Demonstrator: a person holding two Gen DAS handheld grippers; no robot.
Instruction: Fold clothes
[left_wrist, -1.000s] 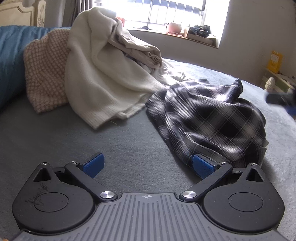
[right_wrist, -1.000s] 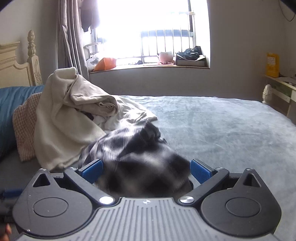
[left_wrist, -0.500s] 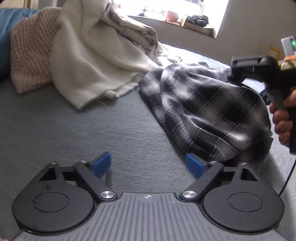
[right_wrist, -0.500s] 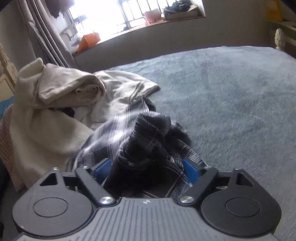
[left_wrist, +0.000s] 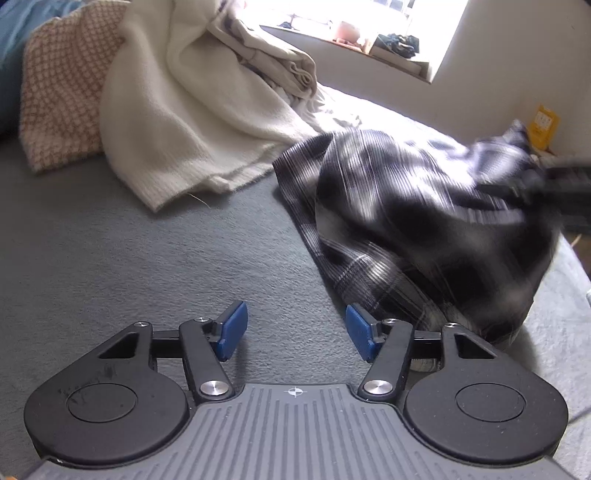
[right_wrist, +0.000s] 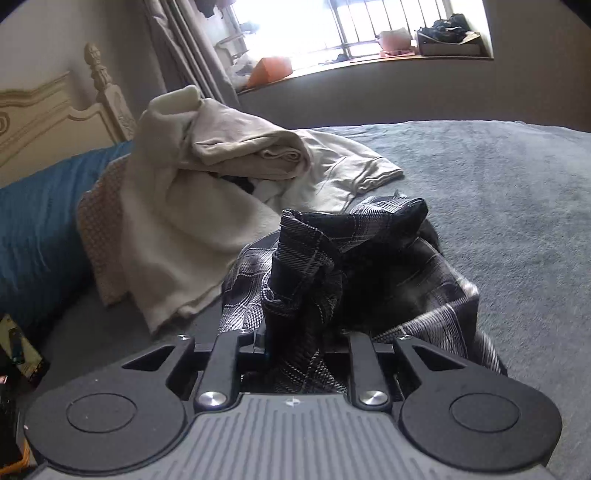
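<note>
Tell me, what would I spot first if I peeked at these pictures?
Probably the dark plaid shirt, bunched up between the right gripper as its jaws close on it. Behind it slumps a big cream pile of clothes on the grey bed. The left gripper is closing over bare bedcover.

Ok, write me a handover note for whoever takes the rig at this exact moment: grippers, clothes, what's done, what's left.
Right gripper: jaws closing, a bunch of the plaid shirt pinched between them.
Left gripper: jaws closing with nothing between them, over bare bed cover just beside the shirt's near hem.
Clothes: plaid shirt crumpled on the bed; cream sweater, a beige garment and a checked knit heaped behind it.
Done: nothing folded yet.
Left: get the left gripper onto the shirt, spread it flat, fold it, then likely the heap.
</note>
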